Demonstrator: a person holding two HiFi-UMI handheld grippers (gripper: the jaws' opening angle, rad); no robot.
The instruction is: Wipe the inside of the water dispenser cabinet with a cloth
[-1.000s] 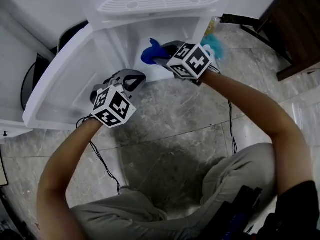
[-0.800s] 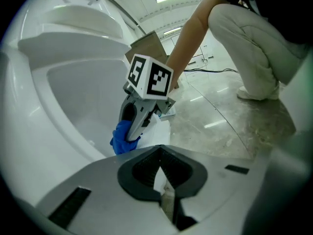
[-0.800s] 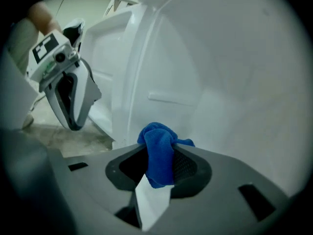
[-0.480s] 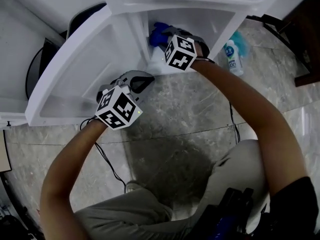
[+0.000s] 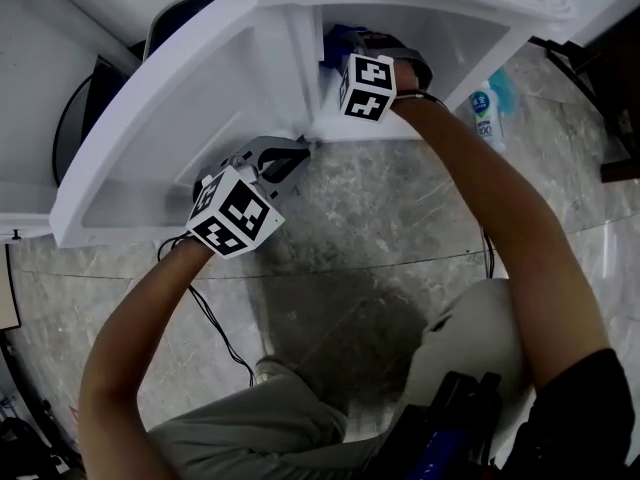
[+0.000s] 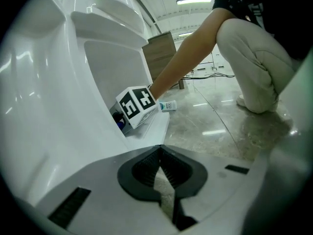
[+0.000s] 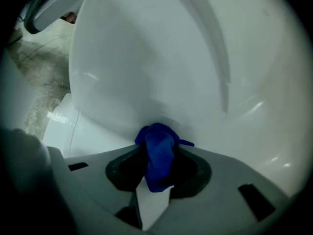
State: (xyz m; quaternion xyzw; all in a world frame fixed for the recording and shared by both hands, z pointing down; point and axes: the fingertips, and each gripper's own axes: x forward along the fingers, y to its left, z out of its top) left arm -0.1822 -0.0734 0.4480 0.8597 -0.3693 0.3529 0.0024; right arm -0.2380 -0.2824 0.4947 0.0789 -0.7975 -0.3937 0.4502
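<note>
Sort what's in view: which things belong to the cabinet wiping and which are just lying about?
Job: blue cloth, clamped in the right gripper; white dispenser cabinet, cloth inside it; its open door; left gripper, shut and empty.
Lying about: plastic bottle on the floor beside the cabinet; teal item behind it; wooden furniture.

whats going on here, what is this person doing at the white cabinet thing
A crouching person is cleaning a white water dispenser, with a handheld gripper in each hand. The right gripper is shut on a bunched blue cloth and reaches into the open cabinet, the cloth close up to its white inner wall. The left gripper is shut and empty, low down by the open door. A small bottle sits on the floor beside the dispenser.
</note>
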